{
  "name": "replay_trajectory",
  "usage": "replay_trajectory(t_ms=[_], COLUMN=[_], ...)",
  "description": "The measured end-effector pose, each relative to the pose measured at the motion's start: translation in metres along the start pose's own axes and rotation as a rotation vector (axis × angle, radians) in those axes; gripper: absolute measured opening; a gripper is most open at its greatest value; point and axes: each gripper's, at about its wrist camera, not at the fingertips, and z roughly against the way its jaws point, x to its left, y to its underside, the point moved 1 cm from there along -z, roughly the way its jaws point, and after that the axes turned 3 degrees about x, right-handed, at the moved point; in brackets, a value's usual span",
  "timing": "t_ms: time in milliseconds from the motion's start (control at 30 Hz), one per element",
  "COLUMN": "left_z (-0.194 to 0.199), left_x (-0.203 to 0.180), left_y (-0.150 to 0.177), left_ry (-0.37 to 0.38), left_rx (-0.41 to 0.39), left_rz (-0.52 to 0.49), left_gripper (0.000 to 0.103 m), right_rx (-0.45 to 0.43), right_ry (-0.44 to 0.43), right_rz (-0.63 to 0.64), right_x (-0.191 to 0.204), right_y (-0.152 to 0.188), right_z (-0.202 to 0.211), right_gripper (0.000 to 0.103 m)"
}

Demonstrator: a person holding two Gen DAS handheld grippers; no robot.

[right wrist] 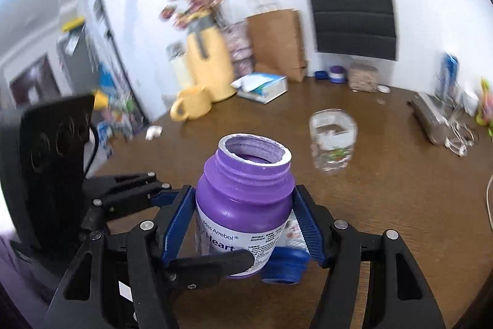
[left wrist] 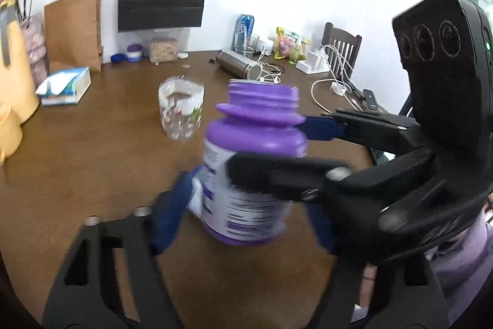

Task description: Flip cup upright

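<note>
Here, I had both tongs closed on the purple plastic bottle (left wrist: 255, 137), which hung upright just above the brown wooden table (left wrist: 92, 159), its threaded neck up and its round mouth open with a ragged white rim. My right gripper (right wrist: 243, 221) pinched the smooth shoulder between ribbed blue pads (right wrist: 180, 224), narrowed to the bottle's width. My left gripper (left wrist: 243, 215) clasped the white printed label lower down, crosswise to the right. Beyond, a clear glass (left wrist: 181, 113) with a floral print stood on the table, well apart.
</note>
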Motion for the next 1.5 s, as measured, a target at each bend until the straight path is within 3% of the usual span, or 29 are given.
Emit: replay_trajectory(t_ms=[267,400,500,767,1000,1067,1100,1200,1333,1500], left_z=[0.008,-0.007,-0.012,-0.005,0.001,0.01,0.017,0.043,0.079,0.12], left_x=[0.035,0.035,0.034,0.035,0.037,0.035,0.032,0.026,0.015,-0.015], left_y=[0.062,0.08,0.09,0.103,0.105,0.104,0.104,0.103,0.105,0.11], left_ry=[-0.018,-0.047,-0.075,-0.107,-0.139,-0.14,-0.144,-0.178,-0.243,-0.404], left_rx=[0.007,0.025,0.043,0.027,0.033,0.023,0.015,-0.002,-0.014,-0.019], left_rz=[0.122,0.083,0.065,0.075,0.117,0.122,0.124,0.143,0.188,0.206], left_gripper=[0.061,0.061,0.06,0.06,0.069,0.075,0.08,0.096,0.103,0.103], right_rx=[0.1,0.143,0.126,0.146,0.114,0.096,0.089,0.065,0.039,0.029], right_ry=[-0.018,0.014,-0.042,-0.03,0.012,0.023,0.034,0.061,0.147,0.246], right_rz=[0.031,0.037,0.036,0.032,0.028,0.017,0.006,-0.026,-0.059,-0.109], right_x=[0.03,0.037,0.044,0.055,0.057,0.056,0.054,0.05,0.044,0.039], right_y=[0.032,0.047,0.052,0.065,0.062,0.061,0.062,0.066,0.075,0.095], right_z=[-0.047,-0.057,-0.047,-0.043,-0.018,-0.005,0.003,0.029,0.064,0.096], right_gripper=[0.069,0.069,0.069,0.069,0.07,0.072,0.077,0.079,0.086,0.087])
